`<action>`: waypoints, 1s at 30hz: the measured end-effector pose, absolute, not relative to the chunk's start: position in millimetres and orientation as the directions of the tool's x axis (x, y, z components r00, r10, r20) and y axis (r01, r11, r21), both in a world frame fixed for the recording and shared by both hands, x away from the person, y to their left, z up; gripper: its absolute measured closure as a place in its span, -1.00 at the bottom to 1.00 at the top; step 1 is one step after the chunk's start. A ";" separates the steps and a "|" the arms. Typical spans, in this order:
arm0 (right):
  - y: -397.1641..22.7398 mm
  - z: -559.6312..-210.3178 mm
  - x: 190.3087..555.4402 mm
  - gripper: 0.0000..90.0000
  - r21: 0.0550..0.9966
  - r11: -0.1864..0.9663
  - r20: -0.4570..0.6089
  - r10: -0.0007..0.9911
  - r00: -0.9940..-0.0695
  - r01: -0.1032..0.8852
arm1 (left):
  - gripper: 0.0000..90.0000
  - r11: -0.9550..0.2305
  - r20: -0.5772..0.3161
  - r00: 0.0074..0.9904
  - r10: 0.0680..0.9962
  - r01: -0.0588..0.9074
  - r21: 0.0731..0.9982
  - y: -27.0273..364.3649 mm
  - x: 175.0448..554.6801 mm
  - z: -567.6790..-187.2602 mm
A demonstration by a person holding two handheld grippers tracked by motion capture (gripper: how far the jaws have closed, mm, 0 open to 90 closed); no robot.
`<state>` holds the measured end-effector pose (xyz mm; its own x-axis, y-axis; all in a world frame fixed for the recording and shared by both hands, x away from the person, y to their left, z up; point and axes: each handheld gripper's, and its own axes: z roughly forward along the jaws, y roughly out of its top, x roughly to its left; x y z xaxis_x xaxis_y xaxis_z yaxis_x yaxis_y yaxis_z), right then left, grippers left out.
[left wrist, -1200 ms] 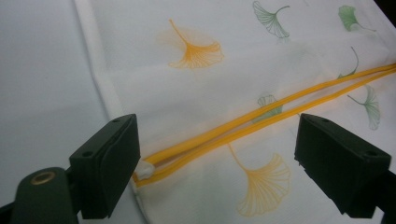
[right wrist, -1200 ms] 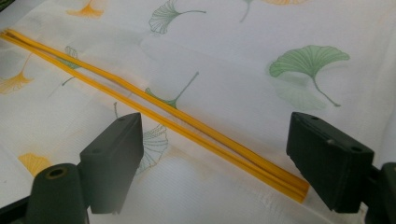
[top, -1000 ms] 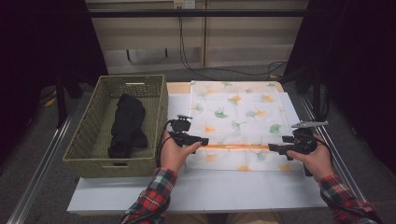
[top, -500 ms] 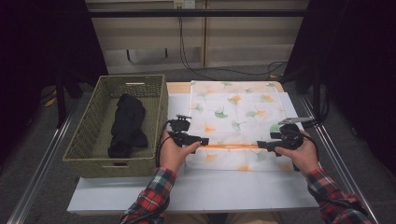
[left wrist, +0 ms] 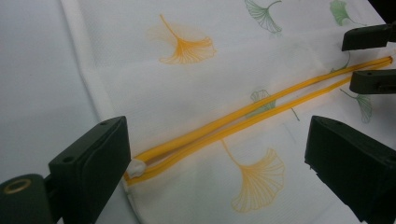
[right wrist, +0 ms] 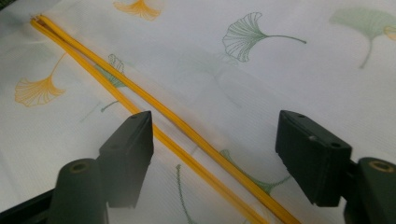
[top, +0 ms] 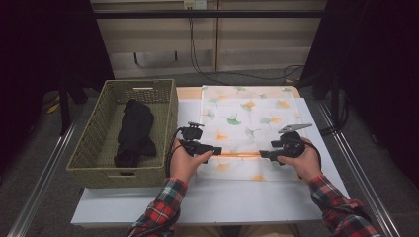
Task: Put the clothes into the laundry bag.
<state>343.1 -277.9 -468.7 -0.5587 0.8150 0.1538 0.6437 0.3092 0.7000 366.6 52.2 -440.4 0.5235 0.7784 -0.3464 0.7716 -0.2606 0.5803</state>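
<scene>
White surface [top: 207, 202] carries the printed mesh bag [top: 249, 113], flat ahead of both sets of fingers. Wicker basket [top: 99, 148] with a black garment [top: 133, 133] sits outboard of your left gripper [top: 216, 150]. Orange zipper [left wrist: 243, 119] runs between the two grippers. Left fingers wide, straddling the zipper's end, gripping nothing. Right gripper [top: 263, 154] has just been closing, zipper between its fingers, not pinched. Risk: you catch mesh as well, and the zipper jams.
</scene>
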 end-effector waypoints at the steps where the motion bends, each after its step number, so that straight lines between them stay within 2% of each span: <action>1: -276.6 -469.3 343.7 -0.36 0.698 0.322 0.147 0.809 -0.569 0.639 | -0.85 -0.263 -0.348 0.524 0.777 0.774 0.577 52.2 366.9 -440.5; 4: -271.3 -470.4 346.2 -0.31 0.691 0.331 0.142 0.810 -0.569 0.643 | -0.85 -0.253 -0.354 0.518 0.778 0.775 0.579 52.2 367.7 -441.3; 15: -256.9 -481.4 358.4 -0.32 0.677 0.368 0.105 0.809 -0.579 0.638 | -0.83 -0.257 -0.354 0.517 0.779 0.778 0.573 53.8 369.4 -443.0; 24: -247.5 -486.5 358.6 -0.30 0.701 0.425 0.024 0.788 -0.615 0.573 | -0.82 -0.265 -0.350 0.521 0.779 0.778 0.569 54.1 368.1 -443.0; 30: -247.6 -487.4 358.1 -0.18 0.710 0.414 0.025 0.794 -0.608 0.570 | -0.81 -0.257 -0.350 0.515 0.783 0.779 0.571 53.4 367.0 -442.0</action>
<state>358.1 -247.6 -487.4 -0.6076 0.7938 0.0251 0.5698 0.4138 0.7100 367.0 53.4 -442.0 0.5148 0.7828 -0.3496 0.7793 -0.2573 0.5714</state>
